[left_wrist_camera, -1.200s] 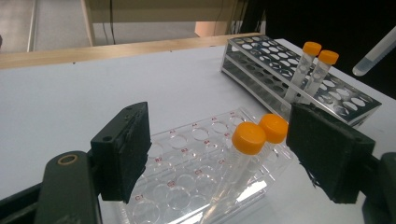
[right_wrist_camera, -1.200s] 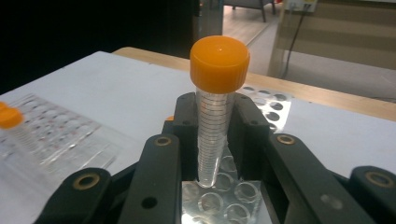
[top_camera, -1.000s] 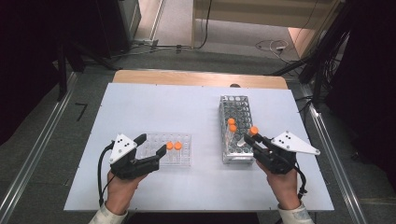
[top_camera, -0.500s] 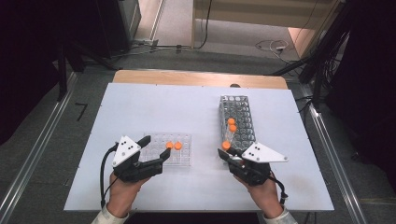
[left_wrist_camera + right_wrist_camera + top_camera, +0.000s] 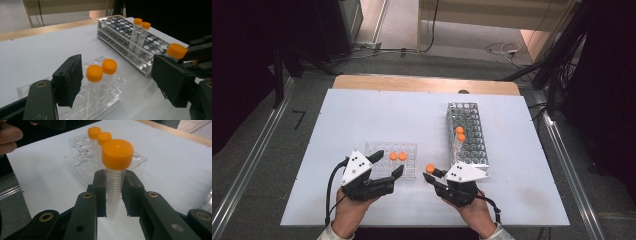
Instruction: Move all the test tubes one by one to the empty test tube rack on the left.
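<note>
My right gripper (image 5: 113,192) is shut on a clear tube with an orange cap (image 5: 117,155), held upright above the table between the two racks (image 5: 430,168). A clear plastic rack (image 5: 392,159) holds two orange-capped tubes (image 5: 397,156) at its far right part. My left gripper (image 5: 388,164) stands open at the clear rack's near edge, its jaws either side of those tubes (image 5: 101,72). A metal rack (image 5: 467,132) to the right holds two more capped tubes (image 5: 460,133). The held tube's cap (image 5: 176,50) sits just behind my left gripper's right jaw.
The white table board (image 5: 362,115) has bare room at the back left and along the front edge. A wooden strip (image 5: 422,84) runs behind it. Metal rails (image 5: 562,165) flank the table. A person's hand (image 5: 10,137) holds the other gripper at the upper left.
My right gripper has carried the tube from the metal rack's near end leftward toward the clear rack. The left gripper has stayed at the clear rack.
</note>
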Demonstrator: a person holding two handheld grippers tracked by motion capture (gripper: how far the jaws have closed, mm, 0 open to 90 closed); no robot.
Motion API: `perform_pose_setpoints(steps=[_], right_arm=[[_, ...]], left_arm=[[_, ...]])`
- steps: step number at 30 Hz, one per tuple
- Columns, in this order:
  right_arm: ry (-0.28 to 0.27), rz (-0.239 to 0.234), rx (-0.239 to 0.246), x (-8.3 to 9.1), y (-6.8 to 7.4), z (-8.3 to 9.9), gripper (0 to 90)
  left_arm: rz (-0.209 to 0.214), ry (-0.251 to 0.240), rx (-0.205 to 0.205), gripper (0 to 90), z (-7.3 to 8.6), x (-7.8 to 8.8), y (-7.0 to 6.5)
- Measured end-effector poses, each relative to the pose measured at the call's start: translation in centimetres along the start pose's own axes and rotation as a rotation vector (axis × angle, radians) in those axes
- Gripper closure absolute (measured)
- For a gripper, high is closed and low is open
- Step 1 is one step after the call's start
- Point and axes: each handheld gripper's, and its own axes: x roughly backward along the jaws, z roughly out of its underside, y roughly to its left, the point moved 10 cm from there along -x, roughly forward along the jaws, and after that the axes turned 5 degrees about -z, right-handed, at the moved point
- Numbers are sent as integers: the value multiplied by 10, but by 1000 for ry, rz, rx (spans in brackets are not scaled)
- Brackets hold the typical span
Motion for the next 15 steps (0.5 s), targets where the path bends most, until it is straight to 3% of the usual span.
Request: perform_pose_setpoints(steps=[9, 15], right_arm=[[25, -41, 21, -22, 17, 4, 720], [29, -62, 35, -30, 26, 4, 720]], left_arm=[[110, 33, -40, 332, 8, -4, -29], [160, 51, -64, 443, 14, -7, -42]])
